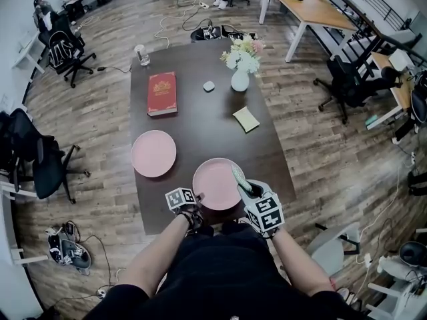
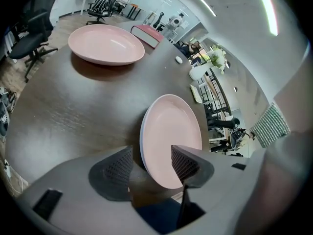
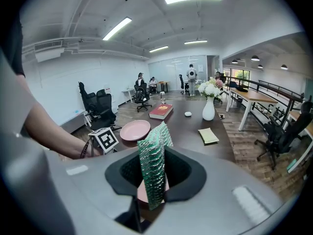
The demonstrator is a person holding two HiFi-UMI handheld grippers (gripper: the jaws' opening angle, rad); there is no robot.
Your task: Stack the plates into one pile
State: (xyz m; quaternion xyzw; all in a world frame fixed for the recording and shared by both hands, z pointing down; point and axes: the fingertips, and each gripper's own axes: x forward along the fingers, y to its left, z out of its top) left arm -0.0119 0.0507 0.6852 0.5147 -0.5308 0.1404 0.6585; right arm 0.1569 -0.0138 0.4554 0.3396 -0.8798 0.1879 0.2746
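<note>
Two pink plates lie on the dark table [image 1: 200,129]. The near plate [image 1: 215,182] [image 2: 171,136] sits at the front edge; the other plate [image 1: 153,153] [image 2: 105,44] [image 3: 135,129] lies apart, to its left and further back. My left gripper [image 1: 193,213] [image 2: 151,163] is open, its jaws standing either side of the near plate's front rim without pressing on it. My right gripper [image 1: 248,191] [image 3: 154,173] is shut on a green sparkly scouring cloth [image 3: 152,155] [image 1: 238,176] that sticks up over the near plate's right edge.
Further back on the table are a red book [image 1: 162,93], a white vase of flowers [image 1: 241,79], a yellow-green pad [image 1: 245,119], a small white object [image 1: 209,86] and a glass [image 1: 141,55]. Black office chairs [image 1: 40,162] stand left of the table.
</note>
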